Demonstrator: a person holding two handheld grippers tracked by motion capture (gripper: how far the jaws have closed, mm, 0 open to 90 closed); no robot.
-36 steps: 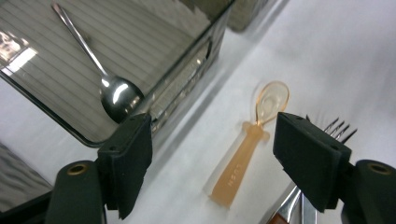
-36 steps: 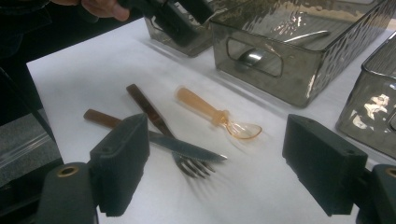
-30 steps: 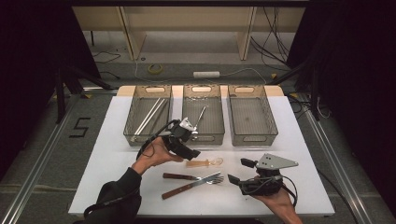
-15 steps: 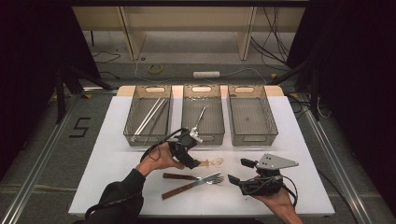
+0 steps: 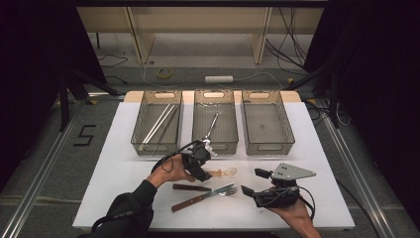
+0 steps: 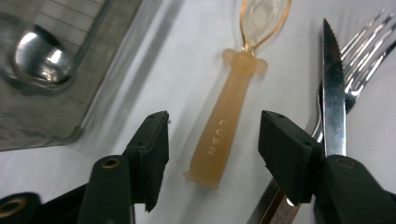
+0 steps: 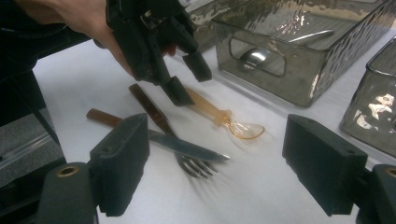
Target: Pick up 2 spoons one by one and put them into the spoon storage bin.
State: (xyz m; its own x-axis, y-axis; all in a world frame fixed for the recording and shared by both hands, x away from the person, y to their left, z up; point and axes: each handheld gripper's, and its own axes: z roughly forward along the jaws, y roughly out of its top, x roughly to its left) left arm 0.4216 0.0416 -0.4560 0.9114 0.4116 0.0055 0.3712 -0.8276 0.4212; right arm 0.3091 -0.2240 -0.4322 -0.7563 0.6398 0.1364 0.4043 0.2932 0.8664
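Left tool [image 6: 212, 140]: jaws just closing, straddling amber spoon [image 6: 227, 112] handle, apparently not yet touching. Spoon flat on tabletop [image 5: 124, 163], beside knife [image 6: 334, 93]. Right tool [image 7: 215, 168]: released, empty.

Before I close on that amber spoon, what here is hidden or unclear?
- Amber spoon: bowl tip cut off by the top edge in the left gripper view; handle end hidden behind the left gripper in the right gripper view.
- Fork: handle hidden under the knife.
- Left bin: contents too small in the high view.
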